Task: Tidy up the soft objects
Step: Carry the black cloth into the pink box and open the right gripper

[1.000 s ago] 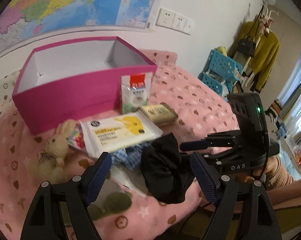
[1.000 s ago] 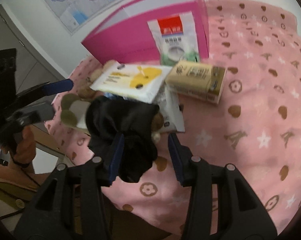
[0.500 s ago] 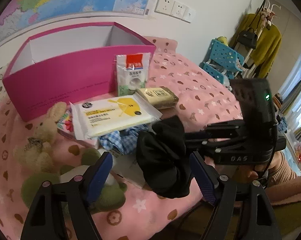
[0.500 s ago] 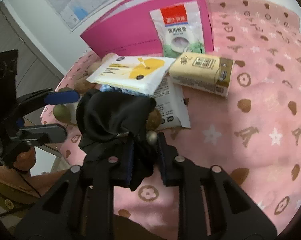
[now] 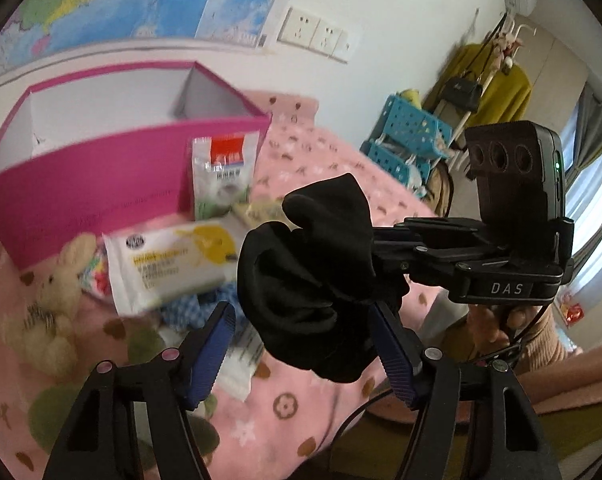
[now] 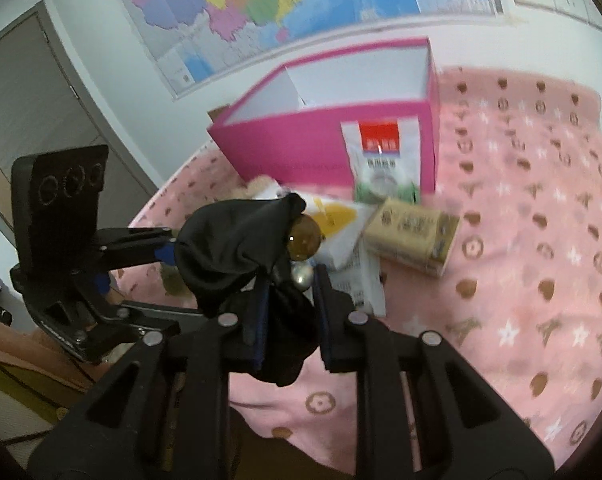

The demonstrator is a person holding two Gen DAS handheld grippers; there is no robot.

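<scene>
Right wrist: black cloth (image 6: 237,248) pinched between right gripper (image 6: 289,316) fingers.

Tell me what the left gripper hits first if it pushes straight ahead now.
Most likely the black scrunchie held by the right gripper: it hangs right between the left gripper's open jaws. Depth is unclear; the wet wipes pack lies beyond.

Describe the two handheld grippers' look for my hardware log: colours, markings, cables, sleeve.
Both are black angular frames with silver screws and ribbed blue pads. The right gripper reads "DAS", with a three-lens black module, green light and thin black cables. A tan sleeve shows.
</scene>
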